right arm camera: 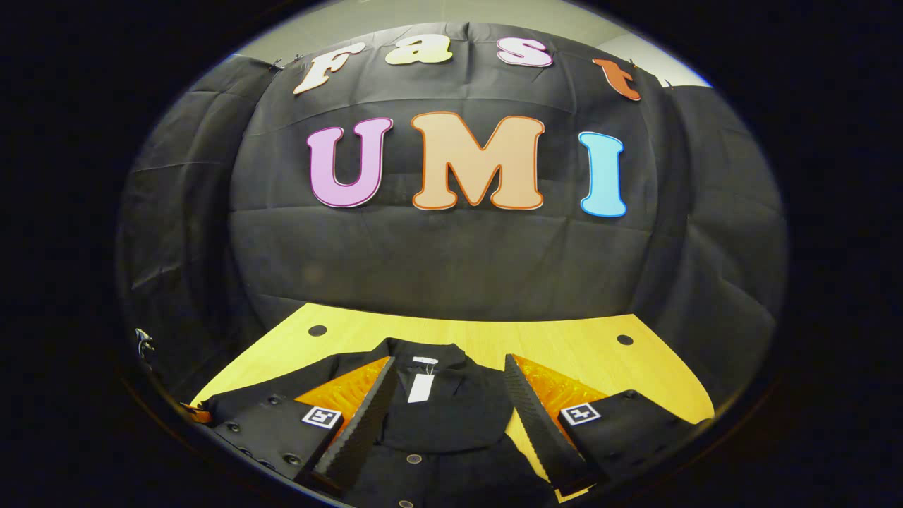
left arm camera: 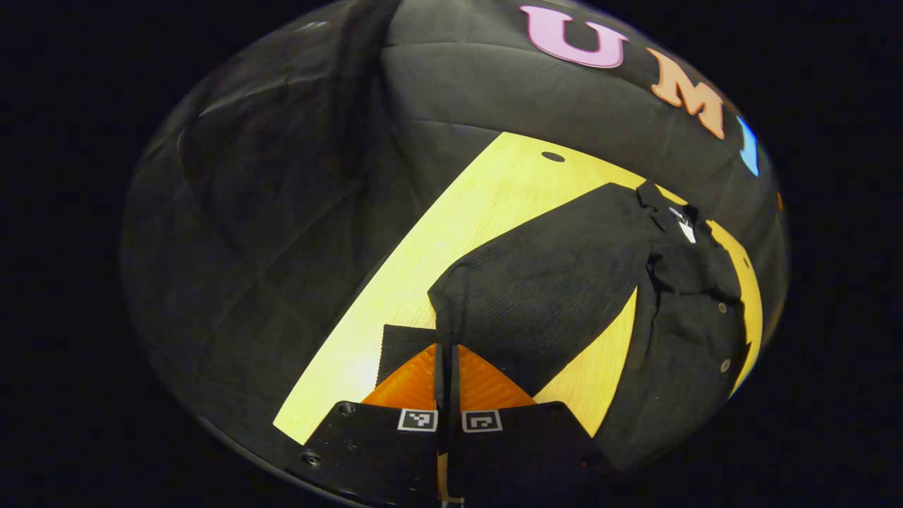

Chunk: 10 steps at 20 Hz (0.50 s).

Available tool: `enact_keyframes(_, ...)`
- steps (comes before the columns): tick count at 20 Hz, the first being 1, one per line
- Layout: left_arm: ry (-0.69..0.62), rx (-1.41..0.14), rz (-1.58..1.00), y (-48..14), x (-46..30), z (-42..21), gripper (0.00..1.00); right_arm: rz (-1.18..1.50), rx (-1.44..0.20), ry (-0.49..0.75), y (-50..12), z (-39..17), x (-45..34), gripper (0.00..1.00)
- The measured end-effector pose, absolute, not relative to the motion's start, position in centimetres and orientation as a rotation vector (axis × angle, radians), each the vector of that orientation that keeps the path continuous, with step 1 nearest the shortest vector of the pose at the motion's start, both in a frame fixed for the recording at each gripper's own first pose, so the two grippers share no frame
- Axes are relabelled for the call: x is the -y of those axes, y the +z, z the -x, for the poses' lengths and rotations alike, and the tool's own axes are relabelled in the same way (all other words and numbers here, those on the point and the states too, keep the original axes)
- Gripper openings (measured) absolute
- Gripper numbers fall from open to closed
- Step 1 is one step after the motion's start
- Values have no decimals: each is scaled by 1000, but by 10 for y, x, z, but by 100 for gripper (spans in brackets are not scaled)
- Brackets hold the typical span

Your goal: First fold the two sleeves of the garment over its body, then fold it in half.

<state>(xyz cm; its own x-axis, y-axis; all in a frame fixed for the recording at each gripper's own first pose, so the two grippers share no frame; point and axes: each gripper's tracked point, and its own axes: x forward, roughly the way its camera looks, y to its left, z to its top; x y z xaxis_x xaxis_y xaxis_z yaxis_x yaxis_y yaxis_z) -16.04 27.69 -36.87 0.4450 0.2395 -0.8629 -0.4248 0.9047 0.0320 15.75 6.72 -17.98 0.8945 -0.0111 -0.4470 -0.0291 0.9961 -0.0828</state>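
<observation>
A black buttoned garment (left arm camera: pixel 695 339) lies on the yellow wooden table (left arm camera: pixel 487 204), its collar and white tag (left arm camera: pixel 683 227) at the far right in the left gripper view. One sleeve (left arm camera: pixel 550 282) stretches from the shoulder toward my left gripper (left arm camera: pixel 446 353), which is shut on the sleeve's cuff end. In the right gripper view the collar (right arm camera: pixel 451 416) with the white tag (right arm camera: pixel 421 387) lies between the fingers of my right gripper (right arm camera: pixel 449 363). That gripper is open wide just over the cloth and holds nothing.
Black cloth walls close the booth behind and beside the table. The tabletop has small dark holes (right arm camera: pixel 317 330) (right arm camera: pixel 625 339) near its far edge. Bare wood (right arm camera: pixel 480 335) shows beyond the collar and left of the sleeve (left arm camera: pixel 395 282).
</observation>
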Motion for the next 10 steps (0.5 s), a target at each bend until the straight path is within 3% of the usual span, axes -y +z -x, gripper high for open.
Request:
enact_keyframes(4, 428, -971, 188, -346, -281, 141, 0, 83, -466, -9, -178, -151, -47, 97)
enact_keyframes(10, 344, -807, 149, -275, -256, 74, 0, 72, -465, -18, -177, -138, -20, 97)
